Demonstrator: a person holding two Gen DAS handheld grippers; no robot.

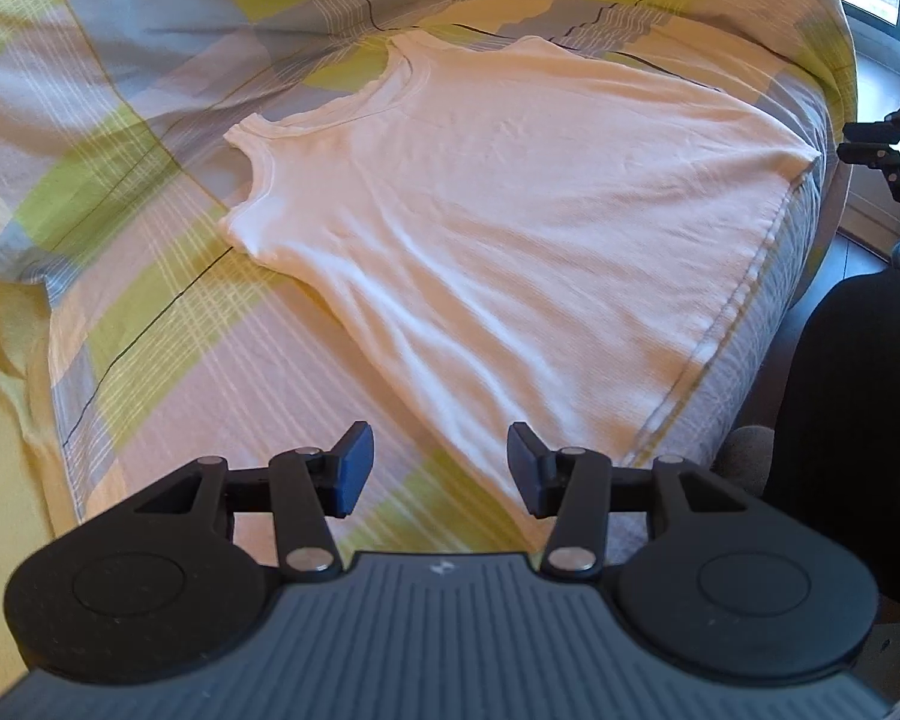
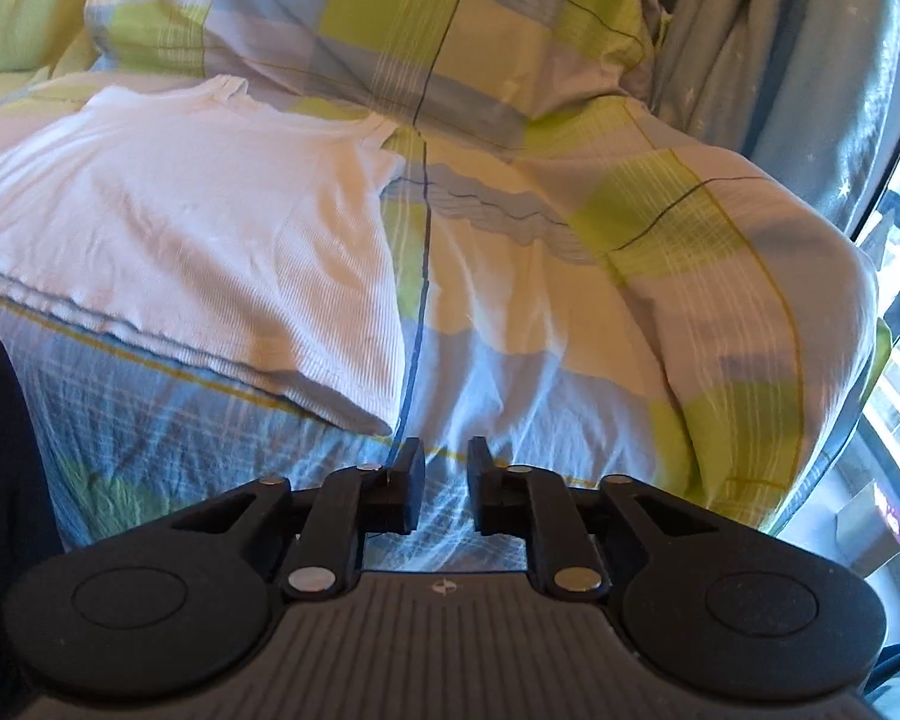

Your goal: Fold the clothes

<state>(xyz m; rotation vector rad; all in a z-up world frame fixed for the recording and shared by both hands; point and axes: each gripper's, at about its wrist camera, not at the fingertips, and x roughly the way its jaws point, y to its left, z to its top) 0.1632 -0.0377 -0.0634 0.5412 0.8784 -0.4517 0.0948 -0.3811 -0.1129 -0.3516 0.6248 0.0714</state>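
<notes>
While one white tank top [image 1: 510,228] lies flat, left tool [image 1: 440,468] wide, right tool [image 2: 445,486] narrow, both empty.

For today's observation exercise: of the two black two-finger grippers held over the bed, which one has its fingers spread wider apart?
The left gripper: its blue-padded fingers stand wide apart above the white sleeveless top, while the right gripper shows only a narrow gap over the plaid bedcover.

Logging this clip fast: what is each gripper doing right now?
Left gripper: open, empty, above the white tank top's hem corner.
Right gripper: partly open, empty, over the plaid bedcover.
</notes>
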